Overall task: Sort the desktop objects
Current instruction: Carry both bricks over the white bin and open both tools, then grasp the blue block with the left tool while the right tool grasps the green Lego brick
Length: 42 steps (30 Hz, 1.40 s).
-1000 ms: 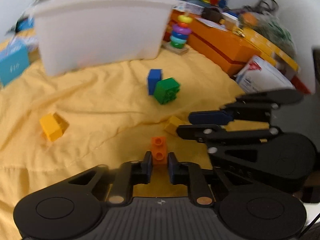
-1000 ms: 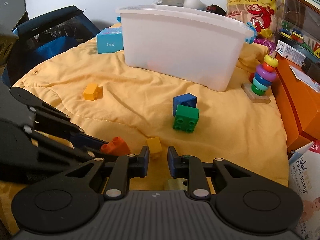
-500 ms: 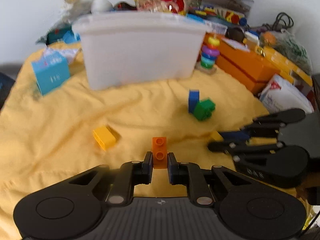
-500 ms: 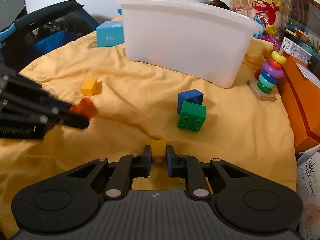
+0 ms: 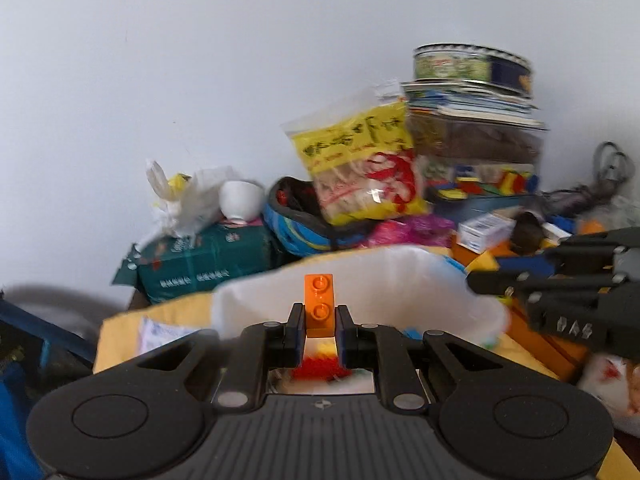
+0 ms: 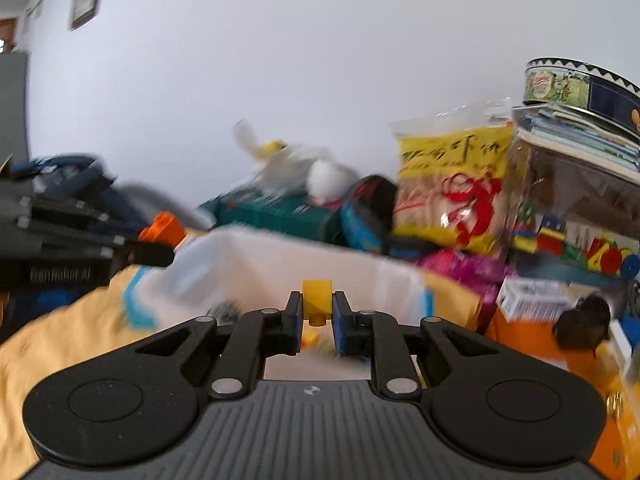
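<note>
My left gripper is shut on an orange two-stud brick, held over the open top of the white plastic bin. Bright pieces show inside the bin below the jaws. My right gripper is shut on a small yellow brick, also raised at the white bin, just above its near rim. In the right wrist view the left gripper reaches in from the left with the orange brick. The right gripper enters the left wrist view from the right edge.
Clutter lines the wall behind the bin: a green box, a white plastic bag, a yellow snack bag, a stack of books with a round tin. Orange boxes stand at the right. Yellow cloth covers the surface.
Both grippers rose from the yellow cloth with their bricks and moved forward to the white bin. The loose bricks on the cloth have dropped out of view.
</note>
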Each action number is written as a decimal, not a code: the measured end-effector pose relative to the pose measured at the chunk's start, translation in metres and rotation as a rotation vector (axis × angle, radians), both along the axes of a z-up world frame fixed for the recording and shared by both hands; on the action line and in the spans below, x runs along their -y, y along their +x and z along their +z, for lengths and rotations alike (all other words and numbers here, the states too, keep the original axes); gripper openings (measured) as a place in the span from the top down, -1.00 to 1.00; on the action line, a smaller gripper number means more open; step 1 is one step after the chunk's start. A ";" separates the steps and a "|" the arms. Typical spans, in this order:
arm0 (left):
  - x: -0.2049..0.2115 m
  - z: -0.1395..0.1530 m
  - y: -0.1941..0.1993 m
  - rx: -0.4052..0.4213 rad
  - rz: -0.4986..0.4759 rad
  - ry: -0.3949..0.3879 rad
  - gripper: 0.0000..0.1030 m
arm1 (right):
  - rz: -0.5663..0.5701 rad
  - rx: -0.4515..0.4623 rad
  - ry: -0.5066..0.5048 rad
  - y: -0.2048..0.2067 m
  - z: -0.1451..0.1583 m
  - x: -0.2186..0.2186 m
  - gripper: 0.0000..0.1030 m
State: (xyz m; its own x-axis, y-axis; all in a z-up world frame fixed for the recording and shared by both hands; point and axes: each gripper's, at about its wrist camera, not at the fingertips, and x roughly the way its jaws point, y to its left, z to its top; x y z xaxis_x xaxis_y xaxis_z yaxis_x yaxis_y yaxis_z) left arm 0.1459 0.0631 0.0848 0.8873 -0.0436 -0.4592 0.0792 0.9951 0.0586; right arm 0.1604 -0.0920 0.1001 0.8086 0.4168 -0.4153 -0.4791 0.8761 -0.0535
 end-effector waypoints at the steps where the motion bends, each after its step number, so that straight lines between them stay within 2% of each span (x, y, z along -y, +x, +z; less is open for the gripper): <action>1: -0.002 0.000 0.012 -0.015 0.014 -0.016 0.64 | -0.015 -0.012 0.016 0.013 0.002 -0.001 0.65; 2: -0.001 -0.001 0.021 -0.024 0.023 -0.033 0.57 | -0.038 -0.033 0.014 0.025 0.002 -0.003 0.61; 3: 0.000 -0.003 0.029 -0.038 0.034 -0.034 0.52 | -0.059 -0.045 -0.001 0.035 -0.001 -0.005 0.44; 5: 0.002 -0.009 0.035 -0.071 0.071 -0.014 0.44 | -0.092 -0.051 -0.018 0.044 -0.009 -0.006 0.28; 6: 0.004 -0.011 0.033 -0.073 0.066 -0.014 0.42 | -0.102 -0.054 -0.011 0.042 -0.012 -0.004 0.28; 8: 0.005 -0.013 0.017 -0.042 0.030 0.005 0.10 | -0.088 -0.059 0.021 0.034 -0.015 0.004 0.30; 9: 0.005 -0.015 0.008 -0.033 0.025 0.028 0.05 | -0.079 -0.055 0.024 0.027 -0.017 0.008 0.30; 12: 0.005 -0.025 -0.026 -0.016 -0.014 0.030 0.04 | -0.055 -0.045 0.025 0.001 -0.021 0.019 0.29; 16: 0.004 -0.061 -0.064 -0.095 -0.064 -0.014 0.04 | -0.016 -0.136 -0.025 -0.031 -0.052 0.029 0.28; 18: 0.005 -0.080 -0.079 -0.145 -0.070 -0.026 0.04 | -0.007 -0.185 -0.076 -0.048 -0.075 0.029 0.08; 20: 0.007 -0.096 -0.090 -0.176 -0.070 -0.035 0.04 | 0.009 -0.264 -0.083 -0.058 -0.100 0.028 -0.09; 22: 0.009 -0.107 -0.091 -0.216 -0.072 -0.046 0.04 | 0.017 -0.358 -0.073 -0.057 -0.122 0.026 -0.09; 24: 0.012 -0.110 -0.086 -0.233 -0.087 -0.063 0.04 | 0.010 -0.393 -0.099 -0.053 -0.137 0.021 -0.09; 26: 0.016 -0.108 -0.081 -0.225 -0.102 -0.076 0.04 | 0.005 -0.395 -0.116 -0.047 -0.145 0.016 -0.05; 28: 0.024 -0.107 -0.074 -0.225 -0.121 -0.096 0.04 | 0.027 -0.394 -0.110 -0.046 -0.148 0.015 0.30; 29: 0.031 -0.107 -0.068 -0.232 -0.140 -0.103 0.04 | 0.032 -0.396 -0.111 -0.048 -0.149 0.015 0.35; 34: 0.071 -0.119 -0.042 -0.270 -0.236 -0.066 0.04 | 0.029 -0.358 -0.126 -0.073 -0.138 0.030 0.35; 38: 0.096 -0.137 -0.025 -0.321 -0.298 -0.045 0.04 | -0.004 -0.371 -0.096 -0.095 -0.132 0.049 0.34; 39: 0.100 -0.140 -0.021 -0.328 -0.305 -0.048 0.07 | -0.014 -0.375 -0.093 -0.099 -0.132 0.053 0.34; 41: 0.105 -0.148 -0.016 -0.339 -0.316 -0.050 0.55 | -0.026 -0.380 -0.086 -0.104 -0.132 0.057 0.34; 42: 0.107 -0.151 -0.013 -0.355 -0.317 -0.047 0.56 | -0.029 -0.380 -0.091 -0.104 -0.132 0.057 0.34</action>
